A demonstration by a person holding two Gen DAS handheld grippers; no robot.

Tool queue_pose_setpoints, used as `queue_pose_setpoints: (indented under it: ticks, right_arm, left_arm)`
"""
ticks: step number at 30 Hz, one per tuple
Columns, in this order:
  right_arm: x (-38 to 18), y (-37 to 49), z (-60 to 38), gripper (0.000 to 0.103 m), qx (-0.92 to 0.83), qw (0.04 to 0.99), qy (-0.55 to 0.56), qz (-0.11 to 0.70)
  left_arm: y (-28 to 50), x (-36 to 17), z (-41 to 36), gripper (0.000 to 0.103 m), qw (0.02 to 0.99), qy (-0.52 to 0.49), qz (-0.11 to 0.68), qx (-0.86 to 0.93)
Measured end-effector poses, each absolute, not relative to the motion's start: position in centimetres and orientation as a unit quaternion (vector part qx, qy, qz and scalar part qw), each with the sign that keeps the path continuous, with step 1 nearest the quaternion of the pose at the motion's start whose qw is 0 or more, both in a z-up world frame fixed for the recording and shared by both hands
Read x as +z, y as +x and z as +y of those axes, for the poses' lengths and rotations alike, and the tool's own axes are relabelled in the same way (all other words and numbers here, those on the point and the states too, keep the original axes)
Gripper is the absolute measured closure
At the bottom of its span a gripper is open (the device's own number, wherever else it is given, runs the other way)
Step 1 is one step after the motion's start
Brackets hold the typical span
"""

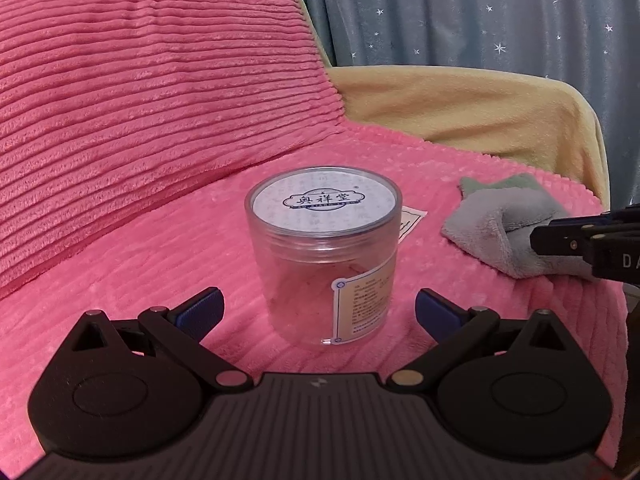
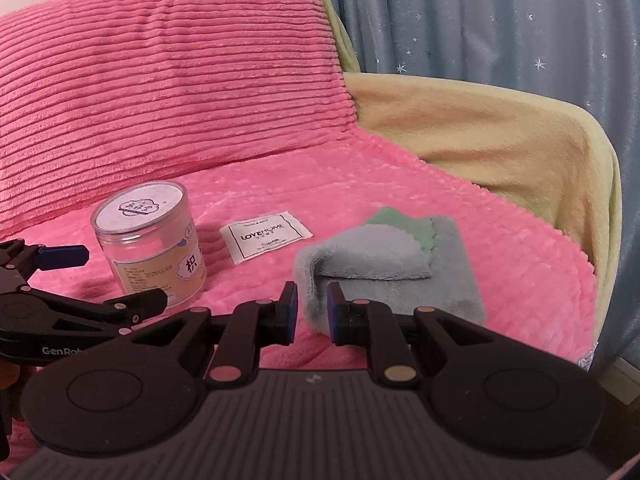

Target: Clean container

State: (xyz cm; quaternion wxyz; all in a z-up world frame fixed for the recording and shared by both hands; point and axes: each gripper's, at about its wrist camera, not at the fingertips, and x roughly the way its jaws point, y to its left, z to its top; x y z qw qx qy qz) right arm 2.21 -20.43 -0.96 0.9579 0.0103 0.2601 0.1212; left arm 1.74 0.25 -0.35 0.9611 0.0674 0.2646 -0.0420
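A clear plastic jar point(image 1: 324, 264) with a white printed lid stands upright on the pink blanket point(image 1: 120, 280). In the left wrist view my left gripper point(image 1: 319, 300) is open wide, its blue pads on either side of the jar's near base and not touching it. The right wrist view shows the jar point(image 2: 152, 248) at the left, with the left gripper point(image 2: 120, 276) around it. My right gripper point(image 2: 312, 308) is shut on the near fold of a grey cloth point(image 2: 384, 260) that lies on the blanket right of the jar. The left wrist view shows the cloth point(image 1: 504, 224) and the right gripper point(image 1: 538, 240).
A white fabric label point(image 2: 266, 236) lies flat between the jar and the cloth. A green piece point(image 2: 404, 224) peeks from under the cloth. A pink ribbed cushion point(image 1: 140, 80) rises behind. A yellow covered armrest point(image 2: 500, 140) and a blue starred curtain point(image 2: 480, 20) are at the right.
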Motion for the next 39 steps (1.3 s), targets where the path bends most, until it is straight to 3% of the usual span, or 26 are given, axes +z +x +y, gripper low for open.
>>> queue_pose_setpoints:
  ticks: [39]
  right_arm:
    - [-1.08, 2.33, -20.50, 0.091, 0.123, 0.956, 0.006, 0.267]
  left_arm:
    - [1.62, -0.22, -0.03, 0.000, 0.960, 0.079, 0.265, -0.050]
